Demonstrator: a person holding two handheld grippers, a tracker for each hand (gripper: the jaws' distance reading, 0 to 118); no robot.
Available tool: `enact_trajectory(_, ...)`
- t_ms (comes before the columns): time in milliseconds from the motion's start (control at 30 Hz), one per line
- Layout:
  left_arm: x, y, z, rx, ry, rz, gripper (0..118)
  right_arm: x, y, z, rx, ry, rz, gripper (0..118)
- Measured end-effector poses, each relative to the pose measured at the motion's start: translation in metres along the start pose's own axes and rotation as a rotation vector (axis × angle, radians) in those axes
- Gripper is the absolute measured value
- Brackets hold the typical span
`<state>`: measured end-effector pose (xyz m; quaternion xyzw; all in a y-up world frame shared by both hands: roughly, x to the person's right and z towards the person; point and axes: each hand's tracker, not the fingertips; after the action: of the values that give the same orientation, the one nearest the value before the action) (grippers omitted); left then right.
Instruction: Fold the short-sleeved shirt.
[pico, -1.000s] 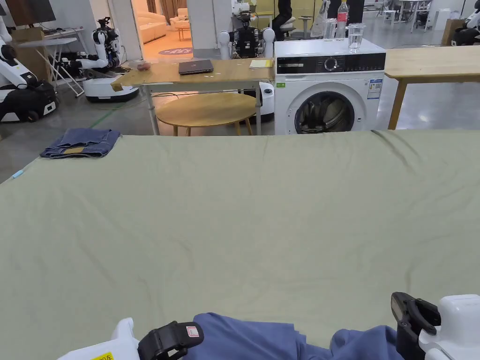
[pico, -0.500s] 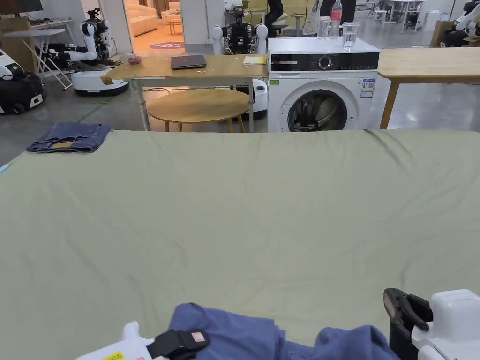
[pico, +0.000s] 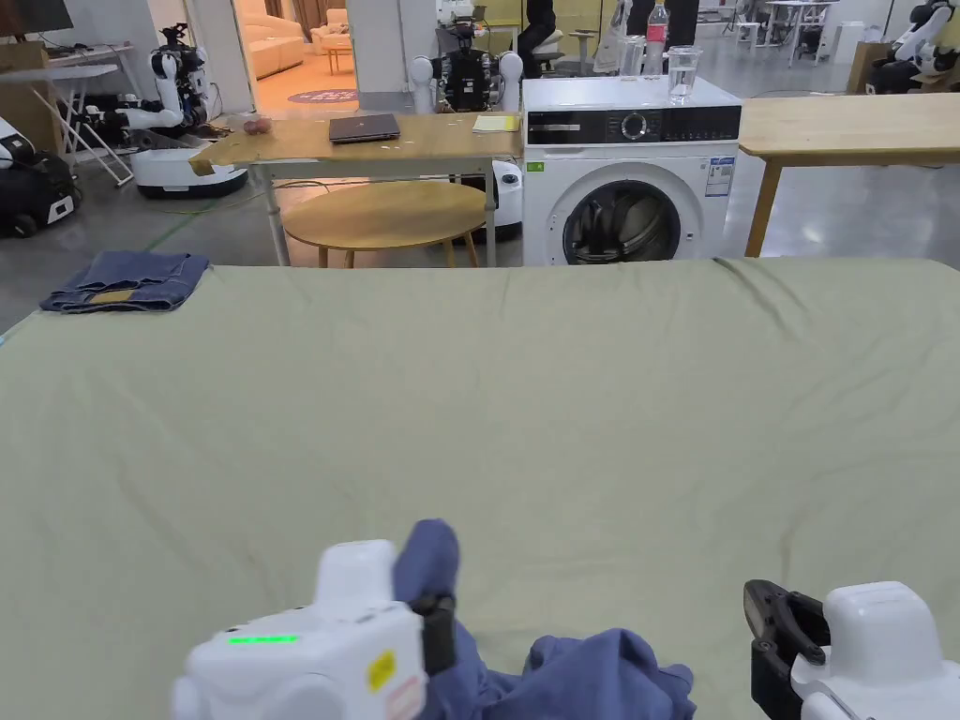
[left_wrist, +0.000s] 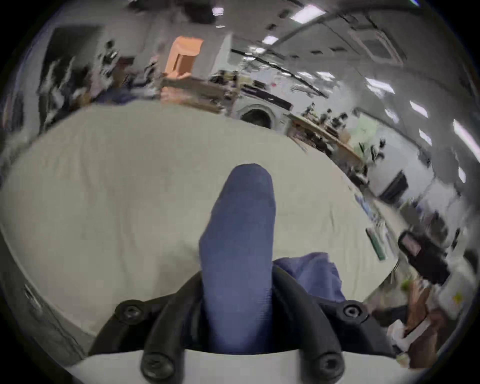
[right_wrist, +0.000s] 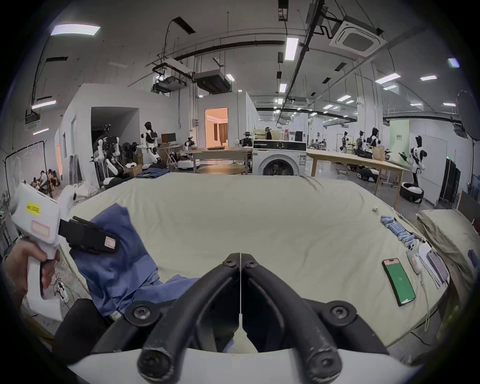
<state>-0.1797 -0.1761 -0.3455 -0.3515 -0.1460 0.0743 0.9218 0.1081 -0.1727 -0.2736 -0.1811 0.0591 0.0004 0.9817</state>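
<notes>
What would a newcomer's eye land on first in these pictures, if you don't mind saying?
Probably the blue shirt, bunched at the near edge of the green-covered table, with a fold lifted in the left gripper. Next, the white washing machine beyond the table, and the folded jeans at its far left corner.

One blue shirt (pico: 581, 670), two hand-held grippers, one folded jeans (pico: 127, 281).

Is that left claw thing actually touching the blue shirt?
Touching. In the left gripper view, the blue shirt runs up between the left gripper jaws, which press it from both sides.
</notes>
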Motion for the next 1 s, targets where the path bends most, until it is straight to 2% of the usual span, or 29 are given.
enact_trajectory(100, 0.064, -0.019, -0.024, -0.016, 0.017, -0.178, 10, 0.006, -0.004, 0.005, 0.006, -0.029, 0.016, 0)
enact_trajectory(200, 0.106, -0.044, -0.058, -0.123, -0.010, -0.282, 10, 0.014, -0.008, 0.007, -0.002, -0.037, 0.005, 0)
enact_trajectory(333, 0.118, -0.068, -0.086, -0.158, 0.035, -0.363, 10, 0.023, -0.012, 0.012, -0.005, -0.050, -0.010, 0)
enact_trajectory(367, 0.114, -0.069, -0.088, -0.159, 0.029, -0.354, 17, 0.024, -0.012, 0.013, -0.005, -0.051, -0.013, 0)
enact_trajectory(400, 0.108, -0.063, -0.084, -0.160, 0.013, -0.340, 31, 0.026, -0.012, 0.014, -0.005, -0.052, -0.013, 0)
enact_trajectory(433, 0.102, -0.059, -0.076, -0.152, -0.042, -0.304, 50, 0.027, -0.013, 0.014, -0.002, -0.055, -0.009, 0)
enact_trajectory(467, 0.095, -0.051, -0.065, -0.117, -0.135, -0.239, 77, 0.027, -0.013, 0.015, 0.002, -0.061, -0.002, 0)
enact_trajectory(600, 0.072, -0.014, -0.012, -0.008, -0.307, -0.098, 98, 0.031, -0.013, 0.012, 0.001, -0.057, -0.015, 0)
enact_trajectory(667, 0.056, -0.002, 0.001, 0.038, -0.344, -0.037, 99, 0.031, -0.014, 0.011, 0.001, -0.056, -0.021, 0)
enact_trajectory(733, 0.036, -0.001, -0.001, 0.036, -0.321, 0.044, 99, 0.031, -0.015, 0.011, -0.001, -0.049, -0.029, 0)
enact_trajectory(767, 0.025, -0.003, -0.009, -0.004, -0.289, 0.079, 98, 0.030, -0.016, 0.011, -0.002, -0.048, -0.032, 0)
enact_trajectory(800, 0.019, -0.007, -0.021, -0.071, -0.293, 0.098, 87, 0.031, -0.017, 0.011, -0.004, -0.046, -0.036, 0)
enact_trajectory(833, 0.014, -0.014, -0.028, -0.113, -0.329, 0.128, 62, 0.031, -0.017, 0.011, -0.006, -0.045, -0.040, 0)
enact_trajectory(867, 0.010, -0.023, -0.037, -0.160, -0.392, 0.178, 17, 0.031, -0.018, 0.011, -0.009, -0.043, -0.044, 0)
enact_trajectory(900, 0.009, -0.034, -0.043, -0.200, -0.450, 0.217, 3, 0.031, -0.018, 0.011, -0.011, -0.042, -0.046, 0)
enact_trajectory(967, 0.022, -0.055, -0.058, -0.299, -0.573, 0.249, 3, 0.033, -0.020, 0.011, -0.018, -0.044, -0.047, 0)
enact_trajectory(1000, 0.030, -0.064, -0.064, -0.329, -0.585, 0.234, 3, 0.034, -0.021, 0.011, -0.021, -0.045, -0.049, 0)
